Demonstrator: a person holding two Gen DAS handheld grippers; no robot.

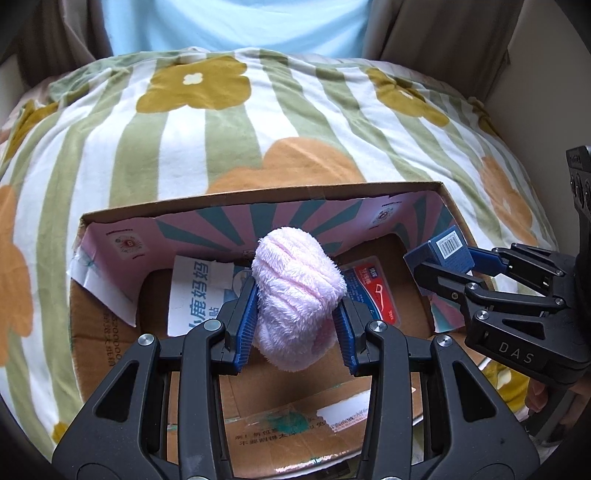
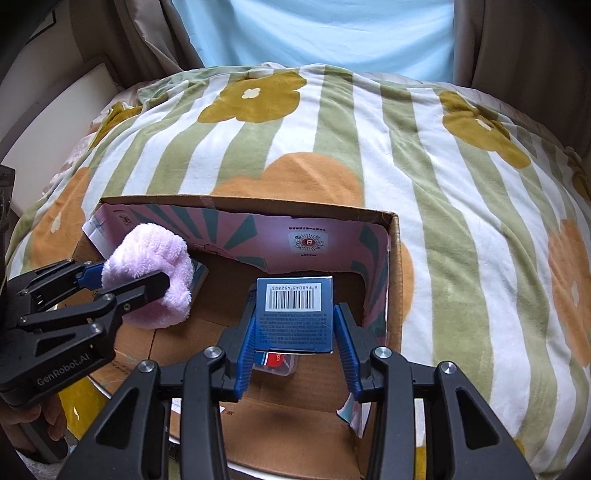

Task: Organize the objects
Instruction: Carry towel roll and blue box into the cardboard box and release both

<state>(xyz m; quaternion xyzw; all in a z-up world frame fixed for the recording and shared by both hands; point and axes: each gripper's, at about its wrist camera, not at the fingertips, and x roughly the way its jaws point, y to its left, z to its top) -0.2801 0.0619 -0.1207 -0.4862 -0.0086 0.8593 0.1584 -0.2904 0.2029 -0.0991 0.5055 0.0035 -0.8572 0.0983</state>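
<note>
A fluffy pink cloth bundle (image 1: pixel 295 295) is pinched between the blue pads of my left gripper (image 1: pixel 295 328), above the open cardboard box (image 1: pixel 258 201). In the right wrist view the same pink bundle (image 2: pixel 155 269) and left gripper (image 2: pixel 129 284) hang over the box's left half. My right gripper (image 2: pixel 295 350) is shut on a small blue carton with a barcode (image 2: pixel 295 310), held over the right half of the box (image 2: pixel 395 258). From the left wrist view the blue carton (image 1: pixel 443 251) and right gripper (image 1: pixel 454 266) show at the right.
The box rests on a striped, flower-patterned blanket (image 1: pixel 221 129). Inside lie a white printed pack (image 1: pixel 199 291) and a clear red-labelled case (image 1: pixel 373 291), the same case (image 2: pixel 275 363) under the carton. Curtains and a pale blue panel (image 2: pixel 332 33) stand behind. A hand (image 2: pixel 48 421) shows lower left.
</note>
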